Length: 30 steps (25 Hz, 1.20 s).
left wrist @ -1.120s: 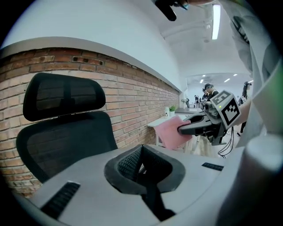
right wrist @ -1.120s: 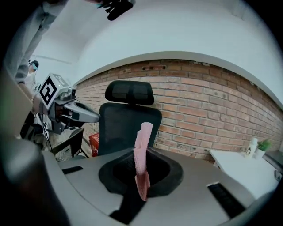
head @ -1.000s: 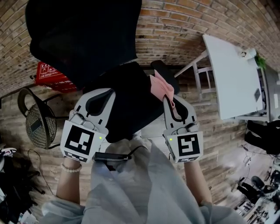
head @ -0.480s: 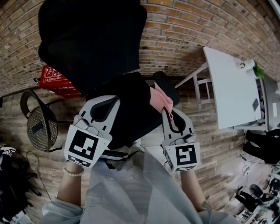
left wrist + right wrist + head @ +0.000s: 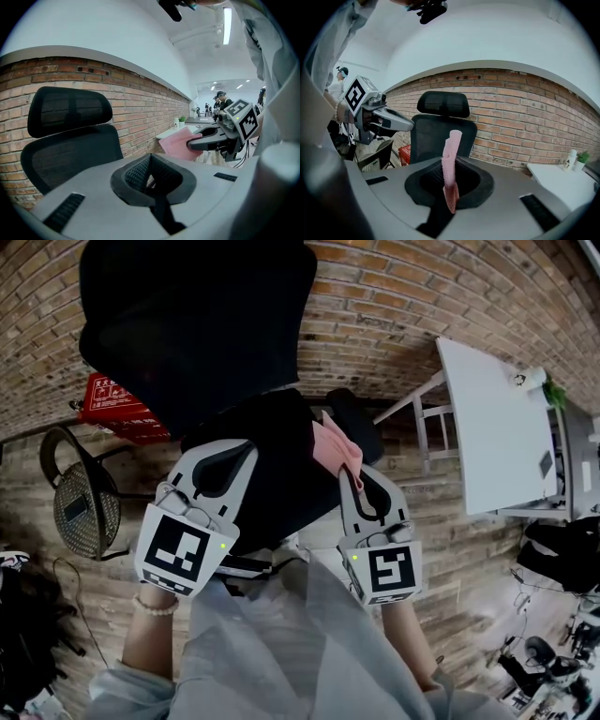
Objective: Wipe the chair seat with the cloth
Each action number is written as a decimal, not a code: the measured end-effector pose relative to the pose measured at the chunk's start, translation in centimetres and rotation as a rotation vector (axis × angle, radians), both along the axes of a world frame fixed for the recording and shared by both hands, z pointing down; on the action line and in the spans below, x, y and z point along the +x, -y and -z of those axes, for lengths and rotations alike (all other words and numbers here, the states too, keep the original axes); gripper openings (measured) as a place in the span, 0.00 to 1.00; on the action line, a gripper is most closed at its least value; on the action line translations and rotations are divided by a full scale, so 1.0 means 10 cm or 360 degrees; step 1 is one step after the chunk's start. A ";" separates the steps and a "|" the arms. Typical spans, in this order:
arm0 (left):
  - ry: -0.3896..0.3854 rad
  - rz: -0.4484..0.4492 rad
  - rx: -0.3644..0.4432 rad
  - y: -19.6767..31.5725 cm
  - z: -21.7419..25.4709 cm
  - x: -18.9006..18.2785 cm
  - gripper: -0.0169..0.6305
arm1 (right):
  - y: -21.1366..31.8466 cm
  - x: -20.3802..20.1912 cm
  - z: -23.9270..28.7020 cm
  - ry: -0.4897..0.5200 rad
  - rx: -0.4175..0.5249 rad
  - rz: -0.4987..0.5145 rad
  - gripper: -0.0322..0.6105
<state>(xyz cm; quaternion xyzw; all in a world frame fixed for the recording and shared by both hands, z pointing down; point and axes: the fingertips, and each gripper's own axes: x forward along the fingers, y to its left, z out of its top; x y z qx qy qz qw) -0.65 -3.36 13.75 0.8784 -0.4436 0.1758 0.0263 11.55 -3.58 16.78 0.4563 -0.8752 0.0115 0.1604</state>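
Brick wall [image 5: 394, 296] and a plank-patterned floor [image 5: 441, 512] form the setting, with a black office chair [image 5: 197, 324] standing against the wall.

Right gripper [image 5: 345, 472]: the fingers [image 5: 423, 180] are pressed together on a pink cloth [image 5: 451, 154]. The cloth's lower end is pinched between the pads, and the rest rises as a narrow, rumpled strip above them. From the left gripper view the same cloth [image 5: 178, 143] appears as a flat pink sheet projecting from the tip of the right gripper [image 5: 199, 142]. In the head view the cloth [image 5: 333, 442] lies over the right-hand edge of the chair seat [image 5: 272, 465]. Whether it touches the seat cannot be told.

Left gripper [image 5: 217, 446]: the fingers [image 5: 136, 174] are closed against each other with nothing between them. This gripper is held over the left part of the seat, level with the right one. It points toward the mesh backrest and headrest of the chair [image 5: 70, 140].

Both grippers carry marker cubes and are held by a person in a pale grey garment [image 5: 281, 652], with a bead bracelet [image 5: 155, 607] on the left wrist.

Surroundings: a white table [image 5: 492, 418] stands to the right of the chair, bearing a bottle [image 5: 569, 159] and a small plant [image 5: 582, 157]. A red crate [image 5: 112, 404] sits by the wall to the left. Near it is a second chair with a round mesh seat [image 5: 84, 507].
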 end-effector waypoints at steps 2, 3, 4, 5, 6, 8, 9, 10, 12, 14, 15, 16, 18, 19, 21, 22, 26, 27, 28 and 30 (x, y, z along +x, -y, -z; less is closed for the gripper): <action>0.0011 -0.0002 0.0001 -0.01 -0.02 0.00 0.05 | 0.00 0.00 -0.01 0.0004 -0.0002 0.0003 0.13; 0.0014 -0.0004 0.0003 -0.01 -0.02 0.01 0.05 | 0.00 0.00 -0.01 0.0003 -0.0002 0.0004 0.14; 0.0015 -0.0008 0.0006 -0.01 -0.01 0.02 0.05 | 0.00 0.00 -0.01 0.0000 -0.0004 0.0005 0.13; 0.0013 -0.0011 0.0008 -0.01 0.00 0.03 0.05 | 0.00 0.00 -0.01 -0.0003 -0.0010 0.0003 0.13; 0.0012 -0.0013 0.0008 -0.01 0.00 0.04 0.05 | -0.01 0.01 -0.02 -0.0005 -0.0022 -0.0003 0.13; 0.0013 -0.0018 0.0007 -0.02 0.00 0.05 0.05 | -0.02 0.01 -0.03 -0.0007 -0.0042 -0.0013 0.13; 0.0015 -0.0022 0.0009 -0.02 0.00 0.06 0.05 | -0.02 0.01 -0.03 -0.0006 -0.0036 -0.0011 0.13; 0.0018 -0.0026 0.0011 -0.02 -0.01 0.07 0.05 | -0.02 0.01 -0.02 -0.0006 -0.0026 -0.0007 0.13; 0.0020 -0.0033 0.0015 -0.03 -0.01 0.08 0.05 | -0.02 -0.01 -0.01 -0.0011 -0.0002 0.0004 0.13; 0.0018 -0.0037 0.0018 -0.05 -0.01 0.07 0.05 | -0.02 -0.02 -0.01 -0.0017 0.0015 0.0012 0.13; 0.0018 -0.0039 0.0019 -0.05 -0.01 0.07 0.05 | -0.03 -0.03 0.00 -0.0018 0.0017 0.0012 0.13; 0.0021 -0.0043 0.0021 -0.06 -0.01 0.07 0.05 | -0.03 -0.03 0.00 -0.0019 0.0017 0.0012 0.13; 0.0024 -0.0049 0.0022 -0.06 -0.01 0.08 0.05 | -0.03 -0.03 -0.01 -0.0020 0.0015 0.0012 0.13; 0.0023 -0.0050 0.0022 -0.07 -0.01 0.09 0.05 | -0.04 -0.03 -0.01 -0.0020 0.0014 0.0012 0.13; 0.0023 -0.0050 0.0022 -0.07 -0.01 0.10 0.05 | -0.04 -0.03 -0.01 -0.0016 0.0013 0.0012 0.13; 0.0023 -0.0050 0.0022 -0.07 -0.01 0.10 0.05 | -0.04 -0.03 0.00 -0.0015 0.0014 0.0014 0.13; 0.0030 -0.0048 0.0023 -0.07 -0.01 0.10 0.05 | -0.04 -0.03 -0.01 -0.0022 0.0012 0.0019 0.13; 0.0033 -0.0047 0.0026 -0.07 -0.01 0.09 0.05 | -0.04 -0.03 -0.01 -0.0027 0.0012 0.0018 0.13; 0.0035 -0.0044 0.0028 -0.07 -0.01 0.09 0.05 | -0.04 -0.03 -0.02 -0.0035 0.0014 0.0018 0.13; 0.0031 -0.0035 0.0030 -0.06 -0.01 0.08 0.05 | -0.04 -0.03 -0.02 -0.0049 0.0020 0.0020 0.13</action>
